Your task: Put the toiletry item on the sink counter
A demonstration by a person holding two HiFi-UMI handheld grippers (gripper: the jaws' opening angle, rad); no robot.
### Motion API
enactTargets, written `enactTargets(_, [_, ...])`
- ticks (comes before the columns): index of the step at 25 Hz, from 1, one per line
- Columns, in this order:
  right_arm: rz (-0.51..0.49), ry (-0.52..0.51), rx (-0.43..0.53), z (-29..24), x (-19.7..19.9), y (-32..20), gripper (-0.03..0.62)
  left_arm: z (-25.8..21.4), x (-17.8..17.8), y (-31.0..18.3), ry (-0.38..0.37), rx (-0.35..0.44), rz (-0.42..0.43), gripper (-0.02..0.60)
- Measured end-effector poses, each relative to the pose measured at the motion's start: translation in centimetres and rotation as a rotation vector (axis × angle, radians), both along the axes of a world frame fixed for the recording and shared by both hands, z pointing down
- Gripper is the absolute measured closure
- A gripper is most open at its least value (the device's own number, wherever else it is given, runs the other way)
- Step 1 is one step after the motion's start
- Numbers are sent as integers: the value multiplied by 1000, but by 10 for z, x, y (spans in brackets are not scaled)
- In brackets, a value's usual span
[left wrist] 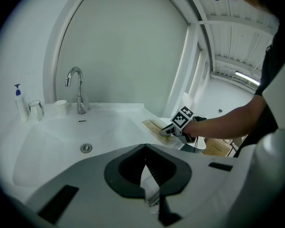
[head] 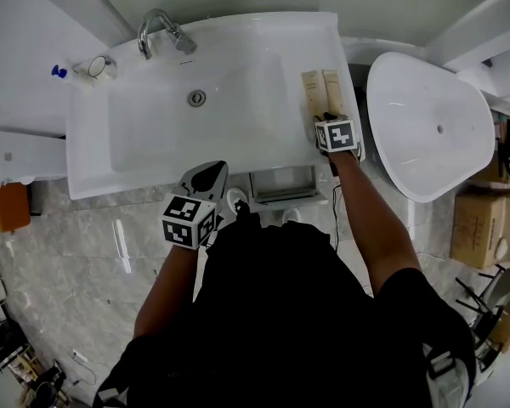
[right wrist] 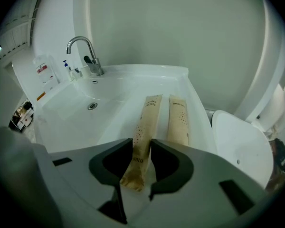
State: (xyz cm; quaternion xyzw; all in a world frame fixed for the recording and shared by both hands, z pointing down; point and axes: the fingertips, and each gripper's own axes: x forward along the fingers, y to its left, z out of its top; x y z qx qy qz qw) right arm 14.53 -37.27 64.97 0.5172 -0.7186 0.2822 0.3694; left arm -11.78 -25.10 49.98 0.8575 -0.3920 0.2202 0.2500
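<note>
The person leans over the white sink counter (head: 299, 53) with the right gripper (right wrist: 142, 145) held low over the flat strip to the right of the basin (head: 153, 134), pointing steeply down. Its jaws stand wide apart. A long brown paper toiletry packet (right wrist: 146, 122) lies flat on the counter between them. Its near end sits in the gap between the jaws and the rest runs away towards the wall. The pads sit close on either side of it without pressing, so the packet rests on the counter and isn't gripped. A second packet (right wrist: 178, 120) of the same kind lies just beside it on the outer side, parallel, close to the counter's right edge and outside the jaws. Beyond that edge is the closed toilet lid (head: 425, 126). The left gripper (left wrist: 145, 148) hangs well away from both packets, in front of the counter near the basin's front rim, tilted down a little. Its jaw tips meet, and I can't make out anything pinched between them. The tap (head: 157, 28) stands at the back of the basin, above the drain (head: 196, 99).
</note>
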Motion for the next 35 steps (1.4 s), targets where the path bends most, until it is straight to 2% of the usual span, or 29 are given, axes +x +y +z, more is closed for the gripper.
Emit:
enactTargets(12, [34,-80,-7,-8,-3,2,572,-7,-5,-1,8,21,-19,584])
enactTargets(27, [-35,-139,39,-33,-5,14,582,-14,10,27,10,43,-65,584])
enactTargets(35, [-89,-179,86,-58,-1,29,585,-17,21,49,12,57,-118,584])
